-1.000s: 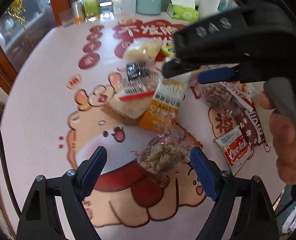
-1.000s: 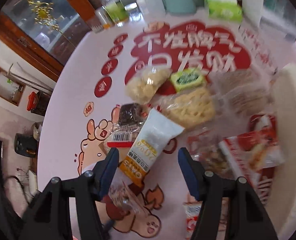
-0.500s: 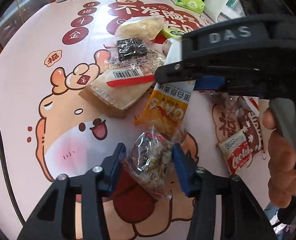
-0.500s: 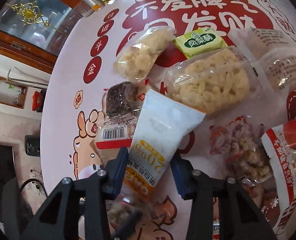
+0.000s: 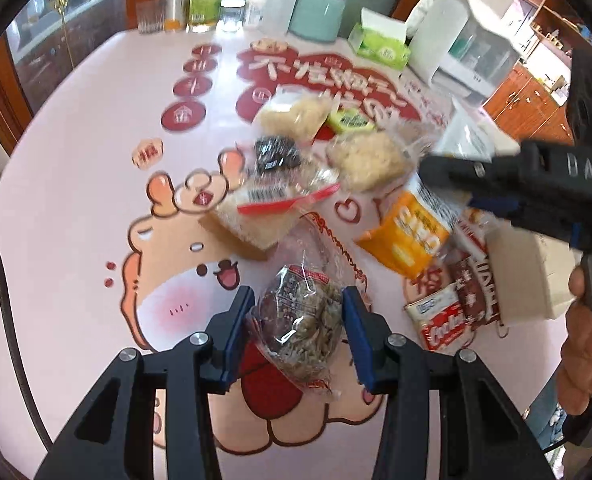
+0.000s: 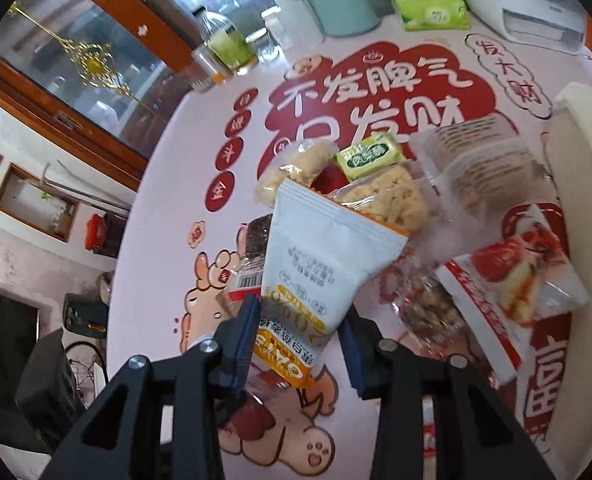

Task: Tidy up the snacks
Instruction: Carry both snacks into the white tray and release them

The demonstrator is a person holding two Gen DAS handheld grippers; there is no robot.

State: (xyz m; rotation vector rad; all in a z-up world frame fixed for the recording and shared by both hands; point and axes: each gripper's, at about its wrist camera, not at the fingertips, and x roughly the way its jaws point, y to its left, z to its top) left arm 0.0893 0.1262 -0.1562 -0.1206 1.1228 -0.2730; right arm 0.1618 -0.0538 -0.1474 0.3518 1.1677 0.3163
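Observation:
My left gripper is shut on a clear packet of brown nut brittle and holds it above the table. My right gripper is shut on a white and orange oat packet, lifted off the table; the packet also shows in the left wrist view. Other snacks lie in a heap on the pink printed tablecloth: pale puffed-rice packets, a green packet, a dark packet and a barcode-labelled cake packet.
A red and white Cookie packet and a red fruit-print packet lie at the right. A white bin stands at the right edge. A mint canister, tissue box, bottles and glasses line the back.
Both grippers closed on their packets and lifted them: the left on the nut brittle, the right on the oat packet. Both views have pulled up and back from the table.

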